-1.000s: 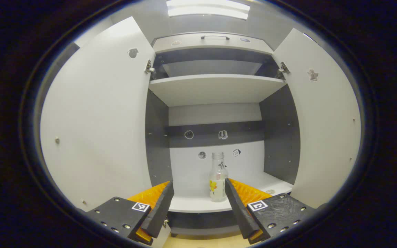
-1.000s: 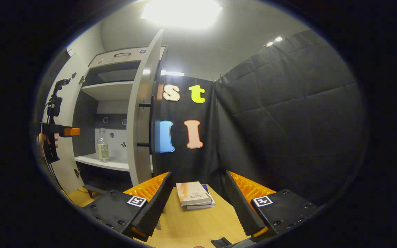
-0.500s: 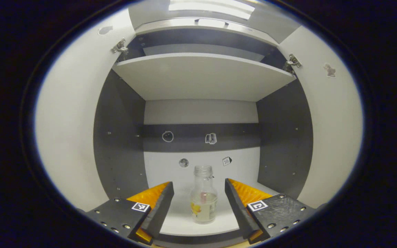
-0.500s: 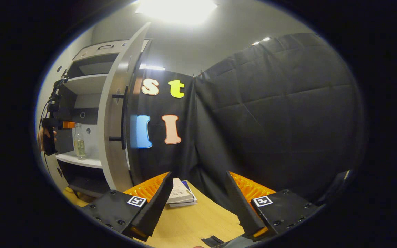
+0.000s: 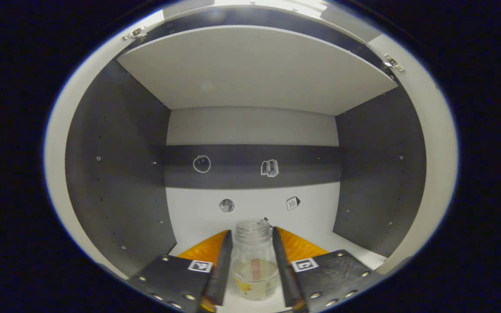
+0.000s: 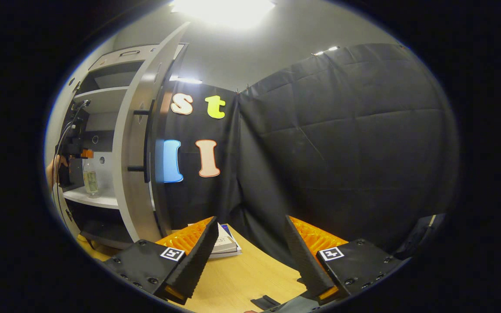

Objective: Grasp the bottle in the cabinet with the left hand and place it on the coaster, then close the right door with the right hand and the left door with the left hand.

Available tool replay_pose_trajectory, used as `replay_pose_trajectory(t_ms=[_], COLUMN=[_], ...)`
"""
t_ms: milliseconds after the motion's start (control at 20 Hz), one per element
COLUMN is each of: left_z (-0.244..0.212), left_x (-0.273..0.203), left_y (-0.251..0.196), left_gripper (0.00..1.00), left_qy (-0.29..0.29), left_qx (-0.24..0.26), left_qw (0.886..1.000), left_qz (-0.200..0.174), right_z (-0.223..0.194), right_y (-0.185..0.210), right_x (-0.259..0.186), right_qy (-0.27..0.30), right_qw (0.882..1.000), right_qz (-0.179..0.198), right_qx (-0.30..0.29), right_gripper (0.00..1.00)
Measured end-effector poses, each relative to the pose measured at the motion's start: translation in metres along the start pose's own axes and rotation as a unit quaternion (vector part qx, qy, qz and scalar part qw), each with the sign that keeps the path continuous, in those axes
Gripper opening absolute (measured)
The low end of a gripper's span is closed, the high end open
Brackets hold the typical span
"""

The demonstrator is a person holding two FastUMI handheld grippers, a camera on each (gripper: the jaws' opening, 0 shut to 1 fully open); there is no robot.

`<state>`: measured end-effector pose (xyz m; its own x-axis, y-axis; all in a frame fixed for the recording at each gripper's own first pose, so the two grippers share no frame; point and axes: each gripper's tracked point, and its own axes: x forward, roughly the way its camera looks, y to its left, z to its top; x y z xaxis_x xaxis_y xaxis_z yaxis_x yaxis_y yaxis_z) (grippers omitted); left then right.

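the left tool (image 5: 252,261) has its fingers closed against both sides of the clear bottle (image 5: 253,265), which stands upright near the front edge of the cabinet's lower shelf (image 5: 355,252). the right tool (image 6: 250,252) hangs open and empty over the wooden table (image 6: 250,278), near the books (image 6: 226,243) at the table's far edge, beside the open right door (image 6: 135,165).

Stacked books (image 6: 226,243) lying on the wooden table (image 6: 242,278) (partly hidden), small stickers (image 5: 270,168) dotting the back panel, ceiling light (image 6: 222,6) glaring overhead.
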<state>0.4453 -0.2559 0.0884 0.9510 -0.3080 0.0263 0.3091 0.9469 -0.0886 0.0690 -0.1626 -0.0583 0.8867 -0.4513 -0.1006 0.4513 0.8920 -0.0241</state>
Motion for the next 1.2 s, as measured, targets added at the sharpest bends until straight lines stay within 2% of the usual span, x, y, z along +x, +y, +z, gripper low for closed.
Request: replay_pose_trajectory(t_ms=[50, 150, 200, 300, 450, 550, 600, 700, 750, 1000, 1200], left_z=[-0.001, -0.001, 0.002, 0.009, 0.013, 0.012, 0.013, 0.009, 0.006, -0.014, -0.034], left_x=[-0.002, -0.007, -0.011, -0.019, -0.05, -0.065, -0.075, -0.092, -0.099, -0.142, -0.17], left_y=[0.0, -0.001, -0.002, -0.003, 0.003, 0.009, 0.01, 0.01, 0.011, 0.009, -0.003], left_gripper=[0.45, 0.44, 0.39, 0.44, 0.4, 0.4, 0.43, 0.43, 0.43, 0.44, 0.4], left_qy=[0.0, 0.007, 0.006, -0.005, -0.016, -0.02, -0.021, -0.024, -0.025, -0.017, -0.01], left_qx=[0.001, -0.004, -0.009, -0.016, -0.023, -0.029, -0.031, -0.028, -0.024, -0.016, -0.016], left_qw=[1.0, 1.0, 1.0, 1.0, 0.999, 0.999, 0.999, 0.999, 0.999, 1.0, 1.0], left_qz=[-0.004, -0.011, -0.016, -0.017, -0.017, -0.016, -0.014, -0.011, -0.009, -0.004, -0.011], right_z=[-0.001, 0.0, 0.001, 0.003, 0.003, 0.002, 0.001, -0.001, -0.001, 0.0, 0.001], right_y=[0.0, 0.001, 0.002, 0.003, 0.005, 0.006, 0.007, 0.008, 0.009, 0.013, 0.012], right_x=[0.0, 0.0, 0.001, 0.0, 0.0, 0.001, 0.002, 0.004, 0.005, 0.005, 0.004], right_qy=[0.0, -0.001, -0.002, -0.006, -0.008, -0.006, -0.005, -0.003, -0.003, 0.0, 0.003], right_qw=[1.0, 1.0, 1.0, 1.0, 0.999, 0.998, 0.997, 0.996, 0.996, 0.992, 0.99], right_qz=[0.002, 0.01, 0.015, 0.026, 0.048, 0.063, 0.071, 0.087, 0.094, 0.124, 0.142], right_qx=[-0.001, -0.005, -0.007, -0.009, -0.007, -0.003, -0.001, 0.001, 0.0, -0.008, -0.006], right_gripper=[0.96, 0.96, 0.96, 0.96, 0.96, 0.94, 0.96, 0.96, 0.94, 0.96, 0.96])
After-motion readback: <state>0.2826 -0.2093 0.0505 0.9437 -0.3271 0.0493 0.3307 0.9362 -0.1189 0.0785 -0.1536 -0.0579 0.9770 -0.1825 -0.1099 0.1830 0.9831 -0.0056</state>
